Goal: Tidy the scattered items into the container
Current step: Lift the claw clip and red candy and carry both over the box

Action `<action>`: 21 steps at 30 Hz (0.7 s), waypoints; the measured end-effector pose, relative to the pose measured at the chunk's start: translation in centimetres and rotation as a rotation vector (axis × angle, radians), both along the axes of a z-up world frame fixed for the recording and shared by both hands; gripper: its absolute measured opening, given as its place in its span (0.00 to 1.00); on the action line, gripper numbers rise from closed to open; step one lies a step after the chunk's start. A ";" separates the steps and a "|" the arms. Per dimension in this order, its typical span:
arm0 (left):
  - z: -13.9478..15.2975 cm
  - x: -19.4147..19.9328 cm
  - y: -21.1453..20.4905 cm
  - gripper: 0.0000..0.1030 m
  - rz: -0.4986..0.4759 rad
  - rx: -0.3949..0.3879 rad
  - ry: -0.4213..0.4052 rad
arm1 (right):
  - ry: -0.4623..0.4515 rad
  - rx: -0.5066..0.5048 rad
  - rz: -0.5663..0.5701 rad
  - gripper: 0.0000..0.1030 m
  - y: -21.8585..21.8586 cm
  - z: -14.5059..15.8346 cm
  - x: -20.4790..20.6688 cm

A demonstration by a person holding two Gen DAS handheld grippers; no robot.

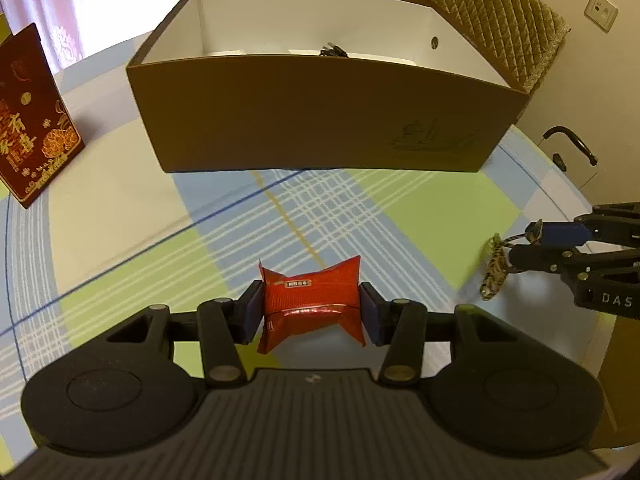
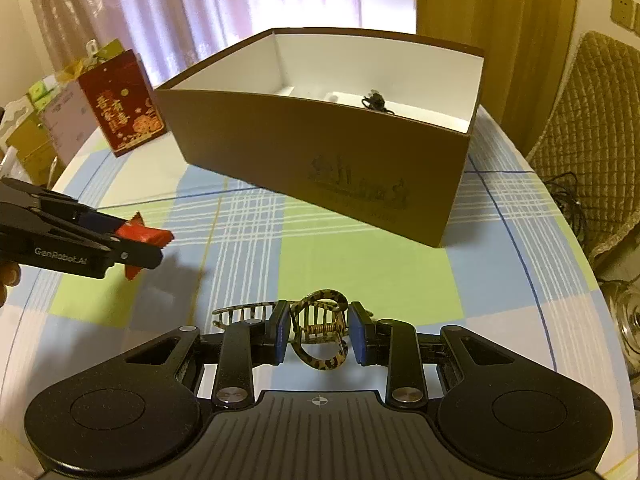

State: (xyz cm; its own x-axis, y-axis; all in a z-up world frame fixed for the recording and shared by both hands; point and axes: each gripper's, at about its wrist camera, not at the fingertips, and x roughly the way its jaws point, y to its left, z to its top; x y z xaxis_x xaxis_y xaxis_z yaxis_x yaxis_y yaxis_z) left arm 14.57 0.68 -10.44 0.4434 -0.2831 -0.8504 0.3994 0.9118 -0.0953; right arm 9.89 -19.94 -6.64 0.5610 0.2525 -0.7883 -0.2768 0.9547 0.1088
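The left gripper (image 1: 311, 312) has its fingers (image 1: 253, 312) pressed on both sides of a small red packet (image 1: 312, 302), which is squashed in the middle and held just above the bench (image 1: 120, 264). The right gripper (image 2: 319, 334) has its fingers (image 2: 359, 336) closed on a spotted hair clip (image 2: 320, 328) and holds it up over the checked cloth. The big brown box (image 1: 320, 120) sits on the bench in front of both grippers, open at the top and white inside. A small dark thing (image 2: 376, 102) lies on the box floor near the far side. A red gift bag (image 1: 32, 128) stands to the left of the box.
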 end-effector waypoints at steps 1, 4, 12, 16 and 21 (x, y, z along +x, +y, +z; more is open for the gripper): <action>0.0 -0.1 -0.2 0.44 0.003 0.001 0.002 | 0.007 -0.003 0.009 0.33 0.0 -0.1 0.0; -0.3 -0.3 -0.4 0.44 0.019 0.004 0.013 | 0.026 -0.021 0.047 0.33 0.4 -0.8 0.3; -1.0 -1.1 0.6 0.44 0.079 0.018 0.044 | 0.059 -0.040 0.127 0.34 1.9 -3.8 0.5; -1.2 -1.5 1.2 0.44 0.108 0.023 0.051 | 0.069 -0.058 0.137 0.54 2.1 -4.4 0.6; -1.4 -1.6 1.4 0.44 0.118 0.026 0.057 | 0.033 -0.045 0.101 0.81 1.8 -3.9 0.8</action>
